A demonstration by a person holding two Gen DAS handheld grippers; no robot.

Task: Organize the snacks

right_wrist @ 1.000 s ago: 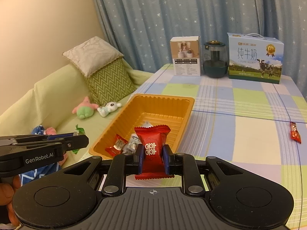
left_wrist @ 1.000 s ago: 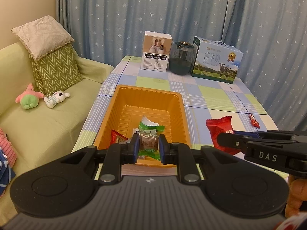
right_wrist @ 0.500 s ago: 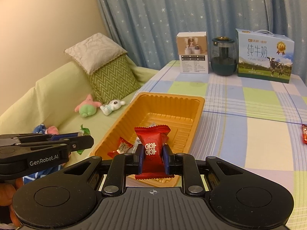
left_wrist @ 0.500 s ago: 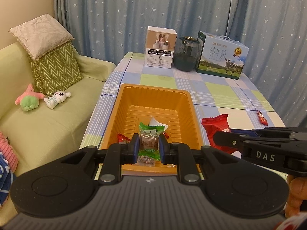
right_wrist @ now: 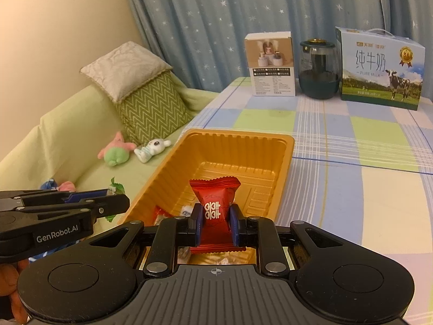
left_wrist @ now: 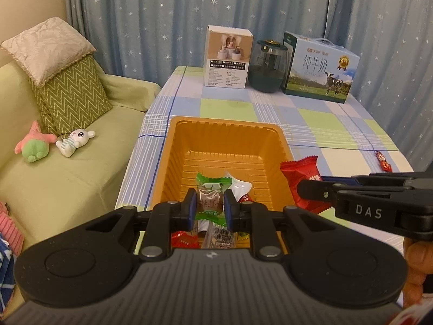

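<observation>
An orange plastic tray lies on the checked tablecloth, with several wrapped snacks at its near end. My left gripper is shut on a green-and-brown wrapped snack, held over the tray's near end. My right gripper is shut on a red snack packet, also above the near end of the tray. From the left wrist view, the red packet shows at the tray's right rim in the right gripper. A small red candy lies on the table far right.
At the table's far end stand a white product box, a dark glass jar and a milk carton box. A green sofa with cushions and plush toys runs along the table's left. Starred curtains hang behind.
Both grippers have moved forward and down toward the tray, each still holding its snack. The tray now lies closer under them and looks larger.
</observation>
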